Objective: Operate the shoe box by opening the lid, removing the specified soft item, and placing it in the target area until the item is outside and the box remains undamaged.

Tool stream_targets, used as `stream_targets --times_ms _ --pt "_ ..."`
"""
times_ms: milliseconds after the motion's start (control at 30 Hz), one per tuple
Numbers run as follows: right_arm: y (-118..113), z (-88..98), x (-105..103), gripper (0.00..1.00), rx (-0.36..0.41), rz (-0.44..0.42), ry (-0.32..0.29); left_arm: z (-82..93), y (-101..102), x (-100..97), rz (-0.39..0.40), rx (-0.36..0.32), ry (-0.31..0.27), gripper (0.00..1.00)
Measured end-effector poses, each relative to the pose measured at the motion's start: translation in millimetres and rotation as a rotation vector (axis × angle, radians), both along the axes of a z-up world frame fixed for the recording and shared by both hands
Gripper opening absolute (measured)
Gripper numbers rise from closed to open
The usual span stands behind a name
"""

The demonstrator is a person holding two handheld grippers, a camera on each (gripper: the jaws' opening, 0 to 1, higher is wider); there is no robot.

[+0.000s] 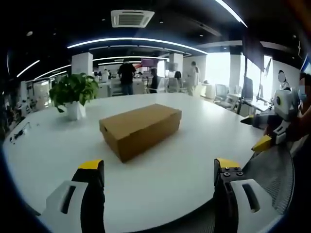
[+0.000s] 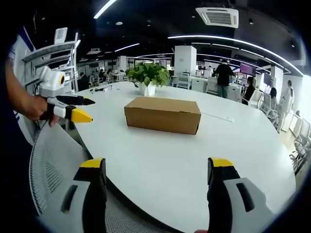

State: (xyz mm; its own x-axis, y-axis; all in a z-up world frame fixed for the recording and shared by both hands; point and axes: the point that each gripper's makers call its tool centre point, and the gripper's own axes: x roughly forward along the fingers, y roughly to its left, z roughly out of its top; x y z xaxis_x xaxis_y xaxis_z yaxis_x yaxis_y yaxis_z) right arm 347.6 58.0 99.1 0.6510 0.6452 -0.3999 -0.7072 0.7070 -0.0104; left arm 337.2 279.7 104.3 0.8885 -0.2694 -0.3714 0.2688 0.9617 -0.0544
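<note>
I see the shoe box (image 1: 141,129) lying flat near the middle of the white table (image 1: 194,160), its lid down and closed, with nothing touching it. In my right gripper view the same box (image 2: 163,114) sits between me and a potted plant (image 2: 147,77), which stands just behind it on the table. My left gripper (image 1: 159,171) hangs short of the box with its yellow-tipped fingers (image 1: 90,165) wide apart and empty. My right gripper (image 2: 156,169) is likewise held back from the box, fingers (image 2: 221,164) spread and holding nothing. In my left gripper view the right gripper (image 1: 272,131) shows at the right edge, above a mesh chair back (image 1: 272,170). People stand among desks in the far background.
</note>
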Motion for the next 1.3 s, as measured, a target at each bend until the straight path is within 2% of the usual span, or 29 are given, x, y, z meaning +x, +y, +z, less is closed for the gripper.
stream_targets --times_ms 633,1300 --pt "-0.2 -0.5 0.9 0.81 0.004 -0.001 0.008 0.8 1.4 1.1 0.013 -0.008 0.001 0.96" --pt "1.2 -4.0 0.0 0.84 0.005 0.004 0.044 -1.6 5.0 3.8 0.035 -0.03 0.024 0.97"
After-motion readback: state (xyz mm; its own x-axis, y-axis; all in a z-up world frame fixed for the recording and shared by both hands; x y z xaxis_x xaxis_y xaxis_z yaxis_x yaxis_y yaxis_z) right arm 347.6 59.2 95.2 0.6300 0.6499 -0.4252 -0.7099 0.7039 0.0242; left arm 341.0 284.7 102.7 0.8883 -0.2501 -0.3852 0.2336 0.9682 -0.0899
